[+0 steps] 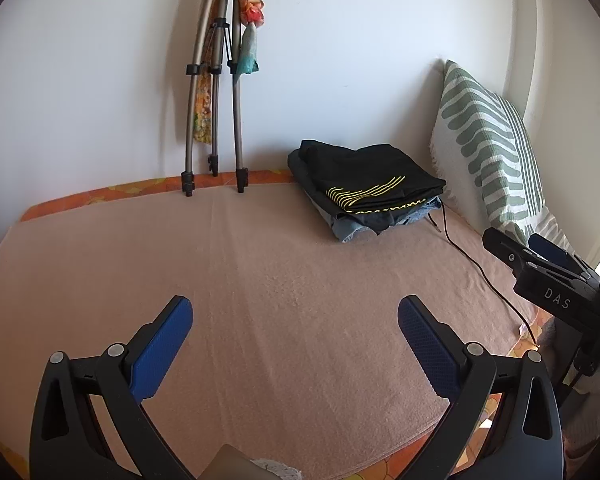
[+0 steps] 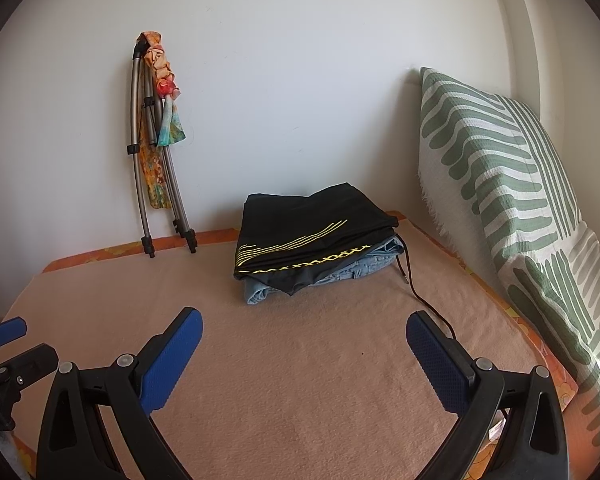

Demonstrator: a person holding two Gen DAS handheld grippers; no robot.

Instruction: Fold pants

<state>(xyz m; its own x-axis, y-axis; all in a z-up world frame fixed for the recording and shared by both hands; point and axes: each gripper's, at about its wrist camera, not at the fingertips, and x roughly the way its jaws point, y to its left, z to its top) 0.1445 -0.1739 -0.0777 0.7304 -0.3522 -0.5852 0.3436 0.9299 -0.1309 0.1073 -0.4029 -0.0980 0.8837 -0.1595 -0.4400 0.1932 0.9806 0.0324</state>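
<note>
On blanket [image 2: 300,380], black pants [image 2: 308,236] folded, atop jeans [image 2: 352,270]

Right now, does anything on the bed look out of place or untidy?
Mildly. The folded stack is uneven: the black garment on top sits askew, so the denim beneath pokes out. A black cable trails from beside the stack across the blanket. Both grippers, left and right, are open and empty.

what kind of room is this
Most likely a bedroom: a bed covered with a pinkish blanket sits against a white wall, a green-striped pillow leans at its side, and a stack of folded clothes rests on it.
</note>
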